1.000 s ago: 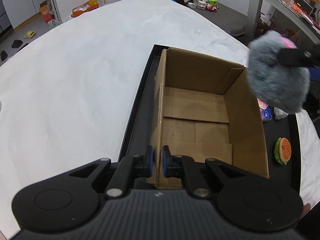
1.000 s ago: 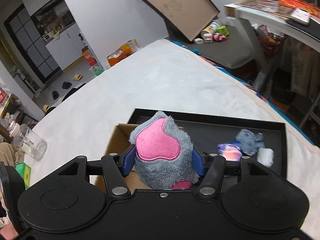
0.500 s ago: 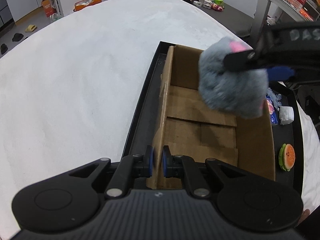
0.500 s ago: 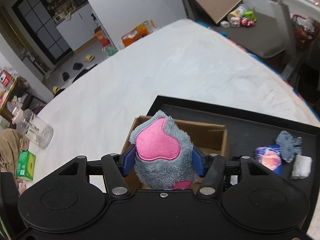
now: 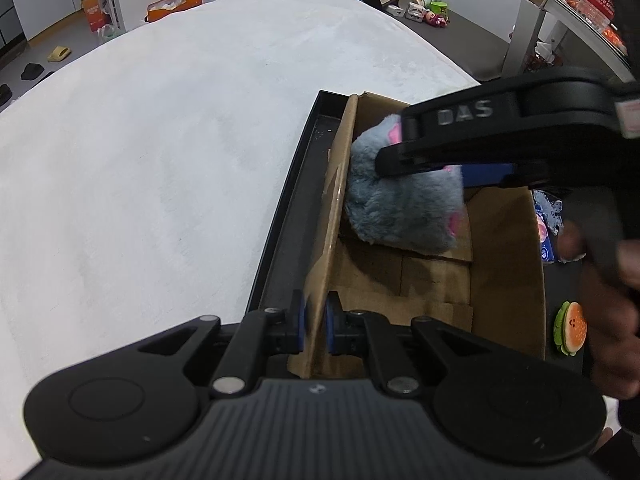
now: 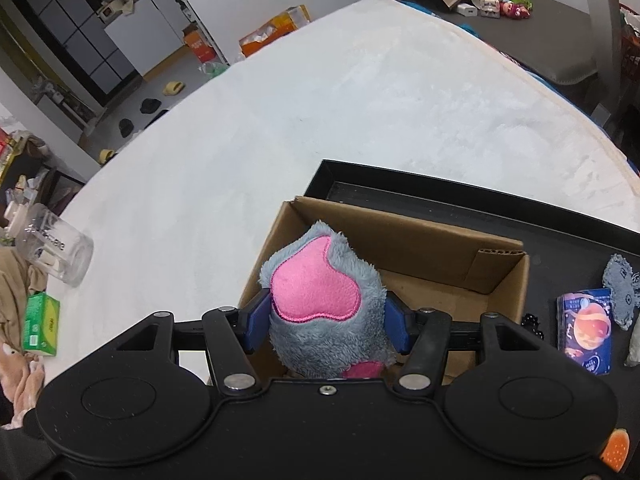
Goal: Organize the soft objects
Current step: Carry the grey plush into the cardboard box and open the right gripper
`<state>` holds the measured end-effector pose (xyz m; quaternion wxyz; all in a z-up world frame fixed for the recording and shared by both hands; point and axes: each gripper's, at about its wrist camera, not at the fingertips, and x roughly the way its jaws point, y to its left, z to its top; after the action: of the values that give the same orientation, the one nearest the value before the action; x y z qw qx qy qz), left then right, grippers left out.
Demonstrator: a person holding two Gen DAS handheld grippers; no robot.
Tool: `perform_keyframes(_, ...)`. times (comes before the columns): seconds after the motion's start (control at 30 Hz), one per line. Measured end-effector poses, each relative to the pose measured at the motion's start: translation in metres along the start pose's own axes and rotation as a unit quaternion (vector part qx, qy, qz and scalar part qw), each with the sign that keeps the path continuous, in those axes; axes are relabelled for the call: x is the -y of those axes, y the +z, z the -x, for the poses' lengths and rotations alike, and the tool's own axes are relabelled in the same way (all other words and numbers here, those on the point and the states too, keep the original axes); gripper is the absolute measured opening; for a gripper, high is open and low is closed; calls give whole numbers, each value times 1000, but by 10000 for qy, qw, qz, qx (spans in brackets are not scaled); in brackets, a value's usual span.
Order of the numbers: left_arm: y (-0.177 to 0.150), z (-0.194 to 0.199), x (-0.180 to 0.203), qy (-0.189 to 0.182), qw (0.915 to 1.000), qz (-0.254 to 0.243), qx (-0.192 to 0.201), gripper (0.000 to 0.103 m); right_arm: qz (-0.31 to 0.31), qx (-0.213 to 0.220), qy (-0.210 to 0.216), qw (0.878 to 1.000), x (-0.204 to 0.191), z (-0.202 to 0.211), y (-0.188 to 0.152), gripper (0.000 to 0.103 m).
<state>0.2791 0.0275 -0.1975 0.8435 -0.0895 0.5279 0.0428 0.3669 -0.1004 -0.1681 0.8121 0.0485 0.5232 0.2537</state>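
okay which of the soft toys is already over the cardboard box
The grey plush with the pink heart patch, held in the right claw above the cardboard box. The burger toy and small grey plush lie outside it on the black tray.

A lived-in home is suggested: slippers (image 6: 174,87) are left on the floor, toys (image 5: 425,11) are scattered, and cupboards (image 6: 136,42) are seen.
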Motion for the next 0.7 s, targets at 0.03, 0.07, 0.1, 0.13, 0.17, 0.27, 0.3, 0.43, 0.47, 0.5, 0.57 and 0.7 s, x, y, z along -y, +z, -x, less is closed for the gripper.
perform_keyframes(0.03,-1,1,-1,-7,10000,-17,-1,9,-22,-12,-30,10000,1,-3,1,58)
perform_keyframes(0.07,-2,2,-2,-7,10000,-31,-2,9,-49,-19,-54,10000,2,-6,2,59)
perform_keyframes(0.1,-3,3,-2,-3,10000,-41,-4,9,-73,-36,-56,10000,3,-8,2,61)
perform_keyframes(0.13,-3,4,-2,-3,10000,-47,-12,9,-102,-77,-68,9999,5,-10,2,61)
perform_keyframes(0.17,-4,4,-4,-7,10000,-46,-31,9,-132,-137,-90,9998,6,-15,2,61)
perform_keyframes(0.27,-2,4,-4,2,9999,-48,-94,9,-185,-213,-98,9996,11,-20,0,61)
perform_keyframes(0.3,-1,3,-4,24,9999,-36,-157,9,-177,-236,-97,9995,11,-20,0,62)
perform_keyframes(0.43,0,1,-3,129,9996,21,-266,11,-80,-233,-22,9997,9,-10,-3,72)
perform_keyframes(0.47,0,1,-3,170,9995,27,-273,12,-55,-182,-6,9998,8,-4,-3,73)
perform_keyframes(0.5,0,1,-2,206,9994,31,-274,12,-34,-139,7,9999,8,1,-3,73)
perform_keyframes(0.57,1,1,-1,243,9993,56,-282,12,-24,-58,67,10000,10,13,-5,73)
perform_keyframes(0.7,1,1,0,373,9988,107,-311,14,-18,87,109,9999,15,37,-8,73)
